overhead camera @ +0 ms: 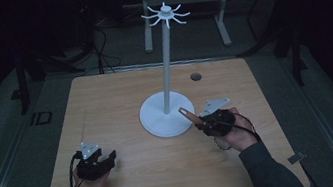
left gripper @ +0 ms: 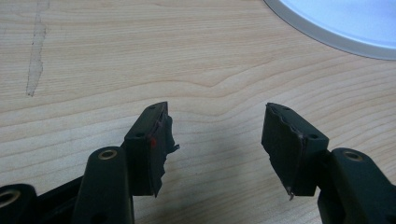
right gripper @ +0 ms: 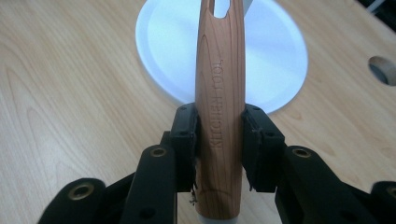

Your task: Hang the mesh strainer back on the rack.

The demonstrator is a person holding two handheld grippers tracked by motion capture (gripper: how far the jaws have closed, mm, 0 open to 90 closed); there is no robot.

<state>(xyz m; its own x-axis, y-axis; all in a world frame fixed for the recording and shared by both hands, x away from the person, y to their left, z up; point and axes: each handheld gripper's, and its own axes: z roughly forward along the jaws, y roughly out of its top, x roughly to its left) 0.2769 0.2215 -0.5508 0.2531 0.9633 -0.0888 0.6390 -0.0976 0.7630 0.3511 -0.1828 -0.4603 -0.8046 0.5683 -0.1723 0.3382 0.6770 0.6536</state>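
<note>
A white hanging stand rises from a round base at the table's middle, with a ring of hooks on top. My right gripper is shut on a wooden handle stamped "KITCHEN TOOL", with a hanging hole near its tip. The handle points up and left over the base's right edge. My left gripper rests low at the front left, open, with bare wood between its pads. The base's rim lies ahead of it to the right.
The wooden table has a small round hole at its back right and a pale scratch at the left. A metal frame stands on the dark floor behind the table.
</note>
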